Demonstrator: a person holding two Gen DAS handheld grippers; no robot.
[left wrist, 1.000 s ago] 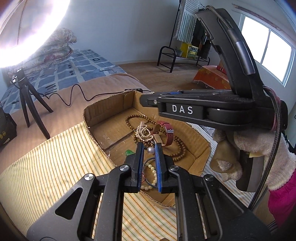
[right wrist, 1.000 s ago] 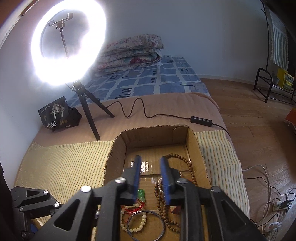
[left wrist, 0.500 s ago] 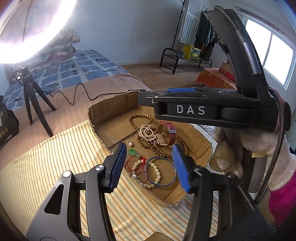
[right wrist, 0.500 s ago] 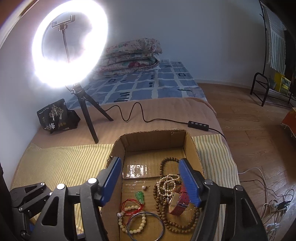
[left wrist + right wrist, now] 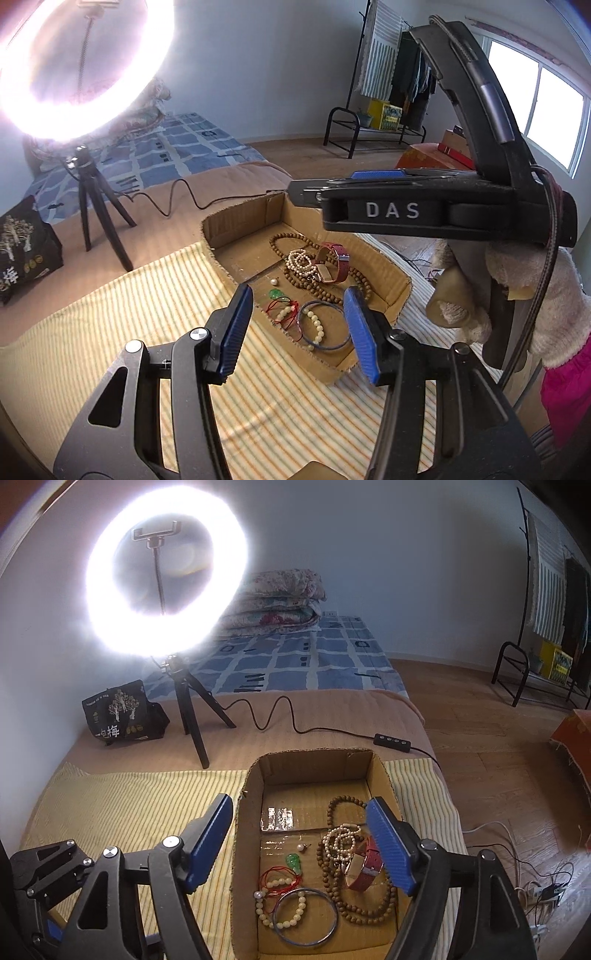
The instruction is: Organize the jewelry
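Hovering over the shallow cardboard box [image 5: 310,771] at lower centre, both grippers hold nothing: the left gripper [image 5: 295,328] stands half open, the right gripper [image 5: 303,845] is opening wider. All jewelry appears boxed: wooden bead strand [image 5: 365,912], pearl necklace [image 5: 340,843], red-strapped watch [image 5: 364,871], metal bangle [image 5: 306,919]. Next probably calls for picking out one tangled piece.

Ahead of and below the right tongs [image 5: 301,843] sits a cardboard box [image 5: 314,762] on a striped cloth [image 5: 140,794]. In the box, a watch [image 5: 364,867] and a long bead necklace [image 5: 360,904] lie toward the right, a bangle [image 5: 306,915] nearest the tongs, a small earring [image 5: 303,847] mid-floor. Beyond the box, to the left, a ring light [image 5: 166,572] stands on the bed [image 5: 295,657].
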